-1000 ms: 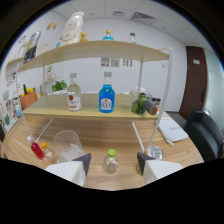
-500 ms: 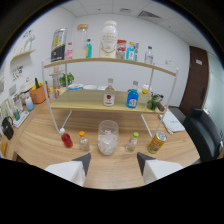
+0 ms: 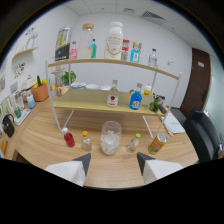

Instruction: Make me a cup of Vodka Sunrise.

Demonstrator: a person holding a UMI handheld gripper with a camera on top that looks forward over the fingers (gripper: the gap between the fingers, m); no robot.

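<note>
My gripper (image 3: 113,167) is open, its two white fingers held apart above the wooden table (image 3: 45,135) with nothing between them. Just ahead of the fingers stands a clear glass cup (image 3: 110,138) with ice in it. Left of the cup are a small red bottle (image 3: 68,137) and a small orange-capped bottle (image 3: 86,141). Right of it are a small green-capped bottle (image 3: 133,143) and an orange can (image 3: 157,144). On the lower shelf (image 3: 90,101) beyond stand a clear vodka-style bottle with a red label (image 3: 113,95) and a blue bottle (image 3: 135,98).
A two-level white-framed shelf rack (image 3: 107,62) carries several bottles and cartons on top. An orange pot (image 3: 39,91) and small items sit at the left. A dark chair (image 3: 202,134) stands at the right, near a dark door (image 3: 200,80).
The view has shifted left and pulled back slightly; the cup and small bottles now lie a little farther ahead of the fingers. The fingers stay apart as before.
</note>
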